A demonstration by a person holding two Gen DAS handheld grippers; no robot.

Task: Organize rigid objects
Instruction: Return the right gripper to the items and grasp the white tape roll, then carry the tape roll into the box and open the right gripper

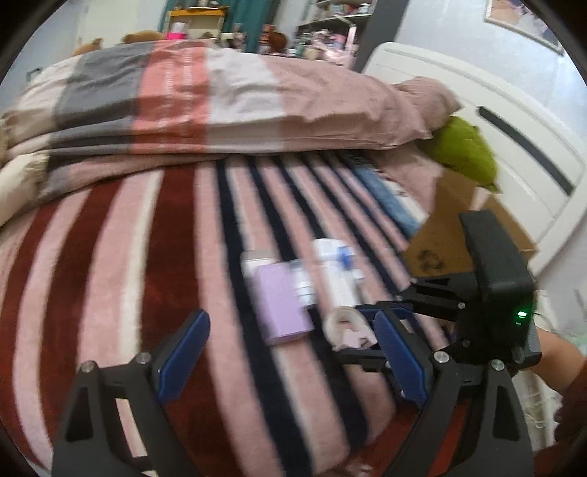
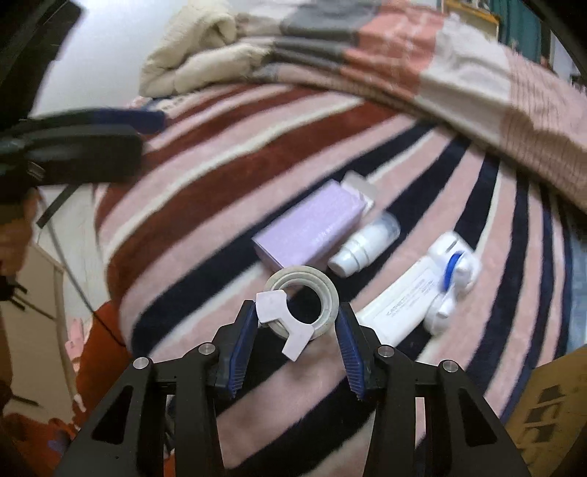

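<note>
A bed with a striped blanket filled the near scene; a folded quilt lay farther back, a white headboard right, cluttered shelves beyond

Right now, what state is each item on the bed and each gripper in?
Tape roll: lying on the striped blanket, between the right gripper's pads, not clamped.
Lilac box: lying flat, end flap open.
White bottle: on its side, against the box.
White tube: lying flat.
Left gripper: open, empty.
Right gripper: open.
</note>
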